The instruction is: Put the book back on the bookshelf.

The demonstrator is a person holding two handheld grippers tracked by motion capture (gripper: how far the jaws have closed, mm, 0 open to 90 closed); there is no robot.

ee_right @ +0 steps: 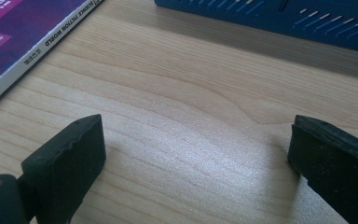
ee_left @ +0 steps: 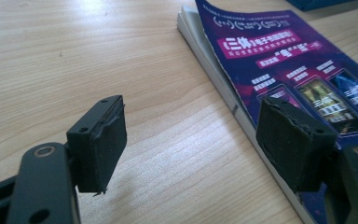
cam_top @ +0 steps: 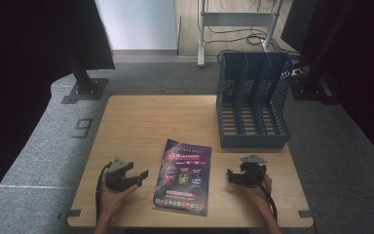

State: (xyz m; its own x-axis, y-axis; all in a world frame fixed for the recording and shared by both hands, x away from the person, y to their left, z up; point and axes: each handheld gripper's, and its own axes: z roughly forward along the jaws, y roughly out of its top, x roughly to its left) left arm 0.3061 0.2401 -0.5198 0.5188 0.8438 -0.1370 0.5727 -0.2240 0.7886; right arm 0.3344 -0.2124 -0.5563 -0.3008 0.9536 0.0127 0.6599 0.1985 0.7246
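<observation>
A purple magazine (cam_top: 183,176) lies flat near the table's front edge, between my two hands. Its curled cover and page edges (ee_left: 279,56) run along the right of the left gripper view, and its spine (ee_right: 37,51) crosses the top left of the right gripper view. My left gripper (cam_top: 137,178) rests low just left of the magazine, open, with bare wood between its pads (ee_left: 100,142). My right gripper (cam_top: 233,176) sits to the magazine's right, also open and holding nothing, its pads (ee_right: 70,163) wide apart over the table.
A blue file organiser (cam_top: 253,100) with three slots stands at the table's back right; its base (ee_right: 270,18) lies just beyond my right gripper. The wooden table (cam_top: 146,122) is bare behind the magazine. Black stands, curtains and floor cables surround the table.
</observation>
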